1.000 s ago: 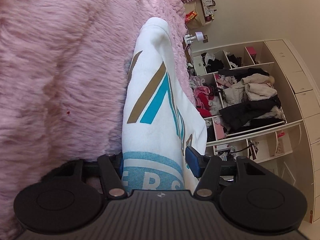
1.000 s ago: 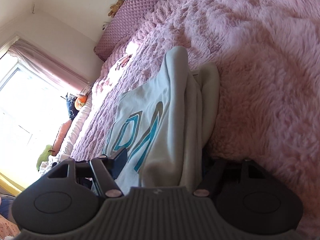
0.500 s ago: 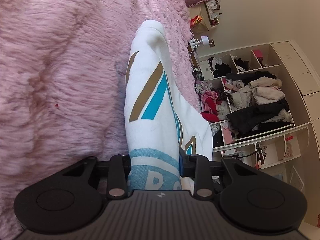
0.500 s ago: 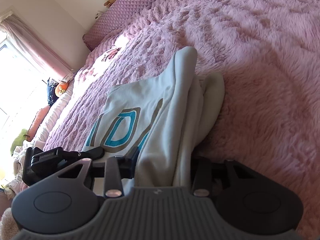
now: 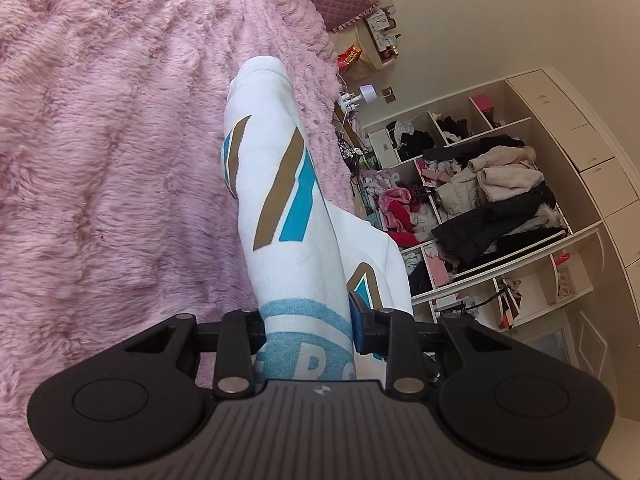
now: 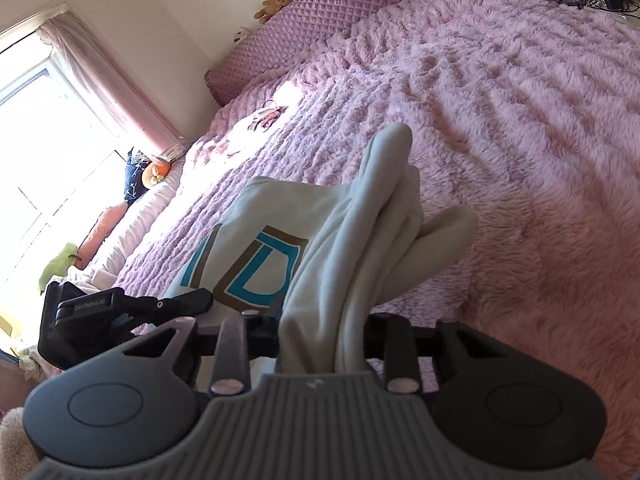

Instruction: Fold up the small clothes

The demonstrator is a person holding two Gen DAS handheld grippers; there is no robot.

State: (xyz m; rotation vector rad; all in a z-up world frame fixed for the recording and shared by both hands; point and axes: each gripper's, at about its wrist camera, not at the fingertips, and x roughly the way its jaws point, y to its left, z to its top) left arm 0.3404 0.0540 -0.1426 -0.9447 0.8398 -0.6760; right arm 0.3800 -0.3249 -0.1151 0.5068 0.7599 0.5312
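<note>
clearly both grippers are clamped on the same white sweatshirt (image 5: 288, 216), which stretches away over the pink furry bedspread (image 5: 112, 152). in the left wrist view the left gripper (image 5: 307, 330) has its jaws drawn in to a narrow gap around a fold of the cloth, a blue pad pressing the fabric at the 3 o'clock side; a teal ring with white letters sits right at the jaws, and brown and teal stripes run up toward 12 o'clock. open shelves (image 5: 472, 208) piled with clothes fill the 3 o'clock side of that view.

in the right wrist view the right gripper (image 6: 320, 334) is closing on a thick bunch of the sweatshirt's folds, with the cloth squeezed between its jaws. the printed front with a teal and brown letter lies toward 10 o'clock, and the left gripper shows at 9 o'clock. a purple quilted headboard (image 6: 328, 28) stands at 12 o'clock, a window (image 6: 44, 140) at 9 o'clock.
</note>
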